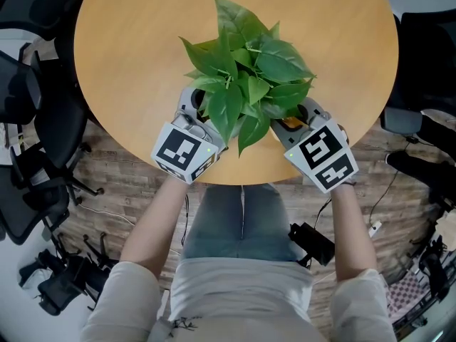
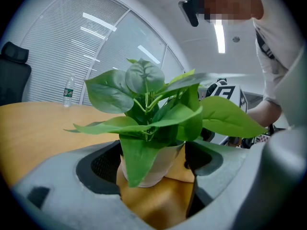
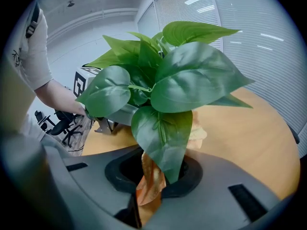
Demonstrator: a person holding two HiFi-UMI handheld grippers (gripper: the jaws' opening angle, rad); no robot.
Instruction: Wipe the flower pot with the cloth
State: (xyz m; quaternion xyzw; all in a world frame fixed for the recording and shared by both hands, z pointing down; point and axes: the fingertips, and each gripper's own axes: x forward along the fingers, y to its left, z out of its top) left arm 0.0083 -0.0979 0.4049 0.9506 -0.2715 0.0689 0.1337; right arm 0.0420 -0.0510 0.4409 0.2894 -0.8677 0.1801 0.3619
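A leafy green plant (image 1: 246, 77) stands in a white flower pot (image 2: 156, 169) near the front edge of the round wooden table (image 1: 128, 48). In the head view the leaves hide the pot. My left gripper (image 1: 206, 116) is at the plant's left side; in the left gripper view (image 2: 153, 164) its jaws sit on both sides of the pot, shut on it. At the plant's right side, my right gripper (image 1: 296, 120) is shut on an orange cloth (image 3: 149, 183), which hangs between its jaws under a big leaf. A bit of cloth (image 1: 291, 123) shows by the pot.
Black office chairs (image 1: 35, 120) stand left of the table on the wooden floor. Cables and dark gear (image 1: 310, 241) lie on the floor by the person's legs. A water bottle (image 2: 68, 92) stands far across the table.
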